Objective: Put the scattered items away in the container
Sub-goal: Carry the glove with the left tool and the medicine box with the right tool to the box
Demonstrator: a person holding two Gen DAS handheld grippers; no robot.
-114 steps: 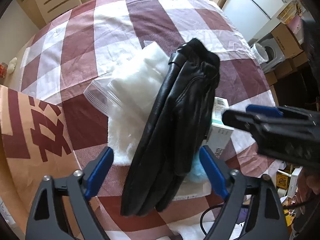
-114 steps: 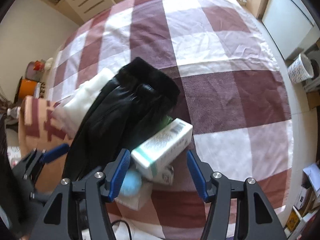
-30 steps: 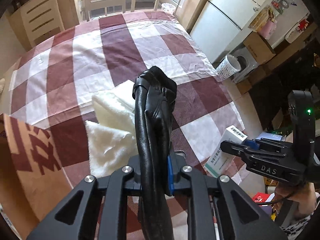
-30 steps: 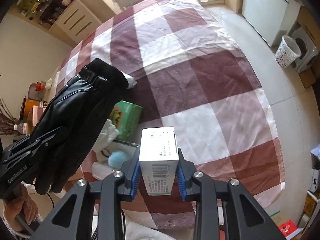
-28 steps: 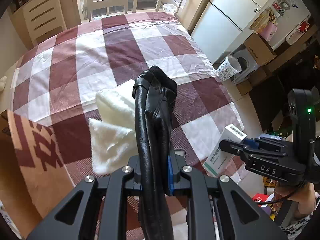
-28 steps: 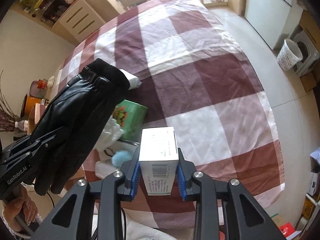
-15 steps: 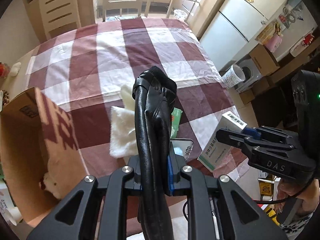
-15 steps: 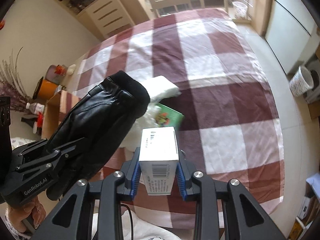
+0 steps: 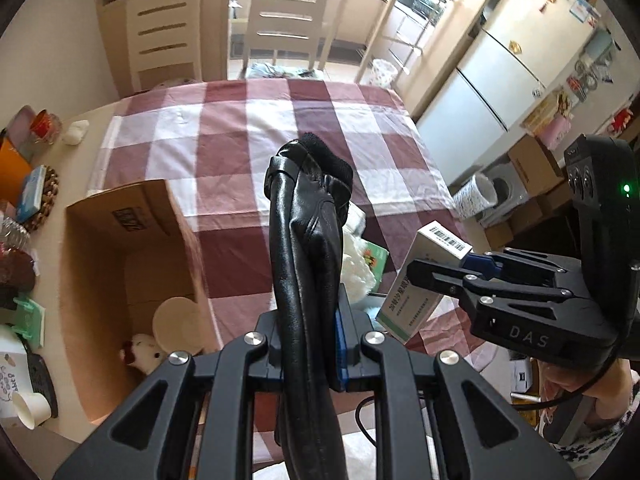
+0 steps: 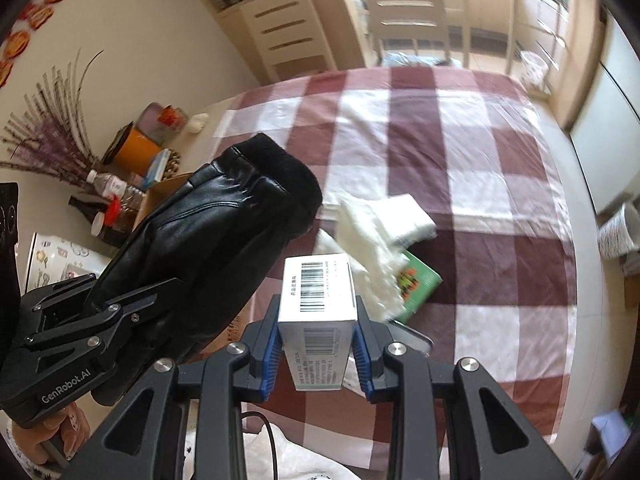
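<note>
Your left tool (image 9: 310,344) is clenched on the black leather gloves (image 9: 308,240), which stand up between its jaws; your right tool (image 10: 316,344) grips the white medicine box (image 10: 318,304) by its sides. A second ago both hung low over the checked bench (image 9: 224,152). Now both loads have come up and across, and the open cardboard box (image 9: 120,248) shows in full just left of the gloves. I judge you are mid-carry, with the drop into the box next.

Still on the bench, right of the cardboard box, lie the white fluffy cloth (image 10: 376,240) and the green packet (image 10: 418,284) half under it.

The gloves hide the near wall of the cardboard box from the right wrist view. What lies under the medicine box is cut off, and the small things inside the cardboard box are hard to name.
</note>
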